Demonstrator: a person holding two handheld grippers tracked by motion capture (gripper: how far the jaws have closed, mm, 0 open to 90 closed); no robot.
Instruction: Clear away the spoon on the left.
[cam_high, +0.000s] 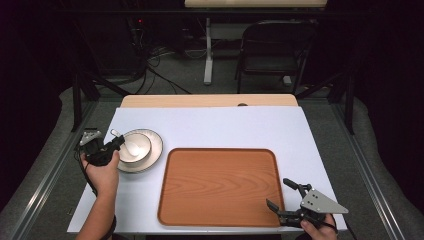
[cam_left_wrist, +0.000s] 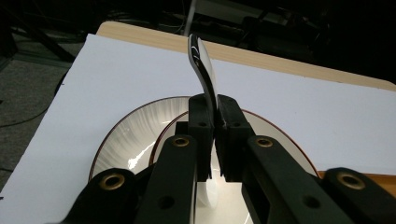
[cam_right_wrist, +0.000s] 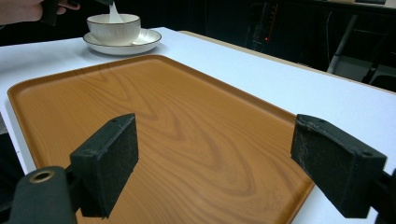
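Spoon (cam_left_wrist: 201, 65) clamped between the pads of the left gripper (cam_high: 120, 141): in the left gripper view the two black jaws stand pressed on its handle, the white, glossy stem rising past their tips and curving away from the camera. Directly beneath and ahead of those jaws sits the bowl (cam_high: 134, 147), white inside with a dark rim line, standing on a plate (cam_high: 156, 151) with a reddish-brown edge. In the right gripper view the spoon's lower end reaches down into the bowl. Left hand (cam_high: 103, 175) wraps the gripper body just behind the crockery.

Right gripper (cam_high: 278, 195) jaws spread wide, nothing between them. It hovers at the near right corner of the wooden tray (cam_high: 220, 185), pads pointed across the tray's bare surface. Bowl and plate lie well beyond it, past the tray's far corner, on the white table cover (cam_high: 225, 125).
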